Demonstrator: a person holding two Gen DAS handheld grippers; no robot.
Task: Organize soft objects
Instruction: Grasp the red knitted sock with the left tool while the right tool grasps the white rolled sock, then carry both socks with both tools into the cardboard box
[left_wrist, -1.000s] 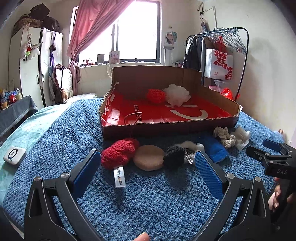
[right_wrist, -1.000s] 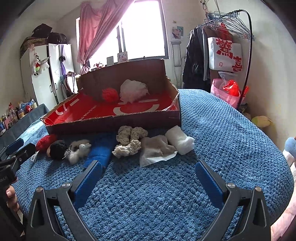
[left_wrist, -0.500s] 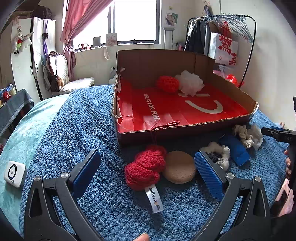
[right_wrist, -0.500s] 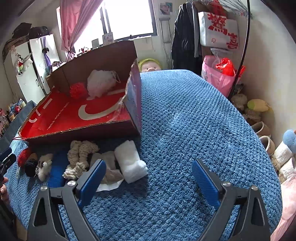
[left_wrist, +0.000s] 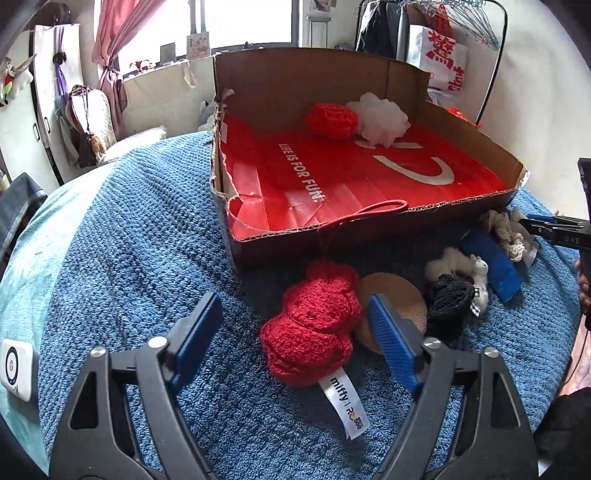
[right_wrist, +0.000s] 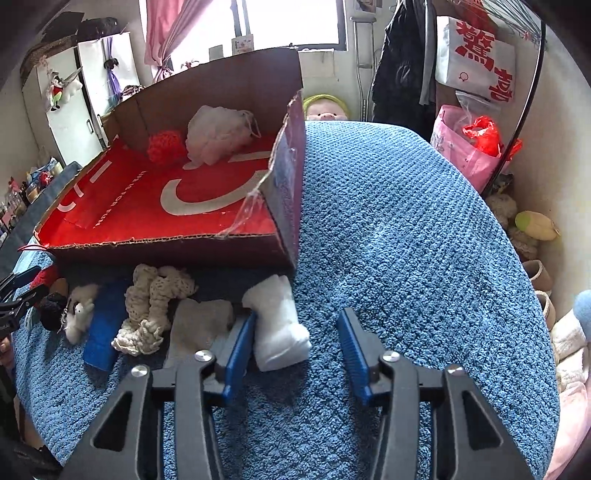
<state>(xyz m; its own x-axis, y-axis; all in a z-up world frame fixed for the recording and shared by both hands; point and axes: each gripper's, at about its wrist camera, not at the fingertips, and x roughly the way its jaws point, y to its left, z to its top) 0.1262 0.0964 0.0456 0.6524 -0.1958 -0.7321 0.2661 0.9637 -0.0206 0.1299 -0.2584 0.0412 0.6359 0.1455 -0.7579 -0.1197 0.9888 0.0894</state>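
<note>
Both tongs over the bed, near edge of the cardboard box.

Left tongs — jaws have just been closing, now at a middling gap. The red plush toy lies between them; the right pad looks close beside it, the left pad stands apart. No grip yet.

Right tongs — jaws also just closing, now fairly narrow. The white rolled cloth sits between them, against the left pad; the right pad is clear of it.

We judge both pieces light, squashy, forgiving; they will compress, not slip. Best hold: across the plush's thick middle, not its tag; across the roll's midsection so it stays rolled.

Box already holds a red knitted ball and white pouf at its far end.
</note>
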